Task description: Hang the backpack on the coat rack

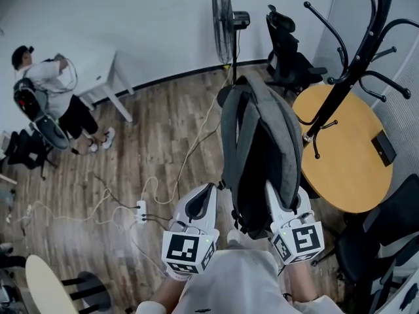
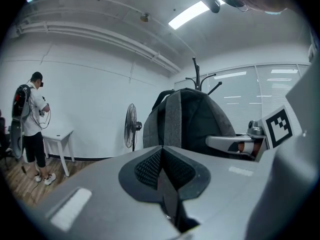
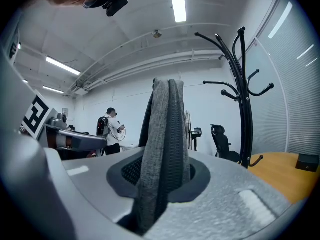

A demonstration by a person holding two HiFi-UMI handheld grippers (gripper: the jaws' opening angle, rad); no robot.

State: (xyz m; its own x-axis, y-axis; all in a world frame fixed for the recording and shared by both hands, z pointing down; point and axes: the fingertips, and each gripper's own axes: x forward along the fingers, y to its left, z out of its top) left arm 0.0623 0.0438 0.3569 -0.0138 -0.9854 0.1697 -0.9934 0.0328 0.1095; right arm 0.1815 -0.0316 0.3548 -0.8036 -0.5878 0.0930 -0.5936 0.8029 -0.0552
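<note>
Backpack (image 1: 262,149), grey and dark, was seen in the head view held up above the wooden floor (image 1: 163,142), between the left tool (image 1: 211,188) and the right tool (image 1: 275,191), with its shoulder straps turned toward the camera. The black coat rack (image 1: 347,77) was seen to its right, apart from it, in front of a round table (image 1: 347,175). A fan (image 1: 222,21) and an office chair (image 1: 285,51) were seen by the far wall, and a person (image 1: 49,84) at the far left.

In the left gripper view, the jaws of the left tool (image 2: 161,171) were seen closed together. Whether anything thin was pinched there could not be told. The backpack (image 2: 190,119) rose just beyond them, with the hooks of the coat rack (image 2: 197,76) showing over its top.

In the right gripper view, the right tool (image 3: 162,176) was seen clamped on a grey strap (image 3: 165,129) of the backpack, which ran upright between the jaws. The coat rack (image 3: 242,99) was seen to the right, clear of the strap.
</note>
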